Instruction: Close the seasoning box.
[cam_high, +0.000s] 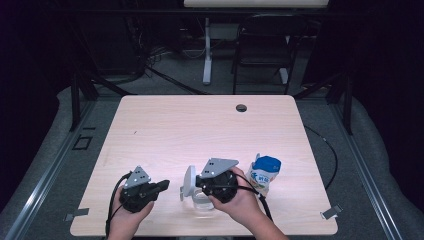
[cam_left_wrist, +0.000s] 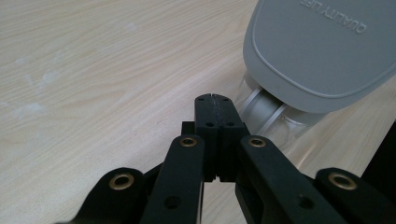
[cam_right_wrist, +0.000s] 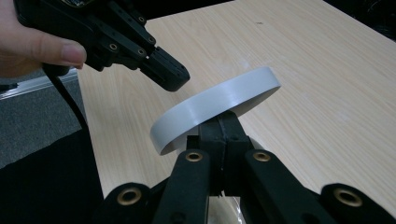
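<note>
1. The right gripper (cam_high: 192, 186) has its fingers closed on the grey lid (cam_high: 188, 182), holding it on edge near the front of the worktop (cam_high: 200, 125).
2. A clear container (cam_high: 202, 199) sits just below the lid.
3. The left gripper (cam_high: 164, 186) points at the lid, its fingers (cam_left_wrist: 215, 116) shut on nothing.
4. A blue-capped pouch (cam_high: 263, 174) stands just right of the right hand (cam_high: 240, 197).

The far half of the table (cam_high: 200, 120) is being left open. Near the front edge, passage is being narrowed by the grey lid (cam_high: 188, 182), the clear jar (cam_high: 202, 200) and the blue-capped pouch (cam_high: 264, 174).
</note>
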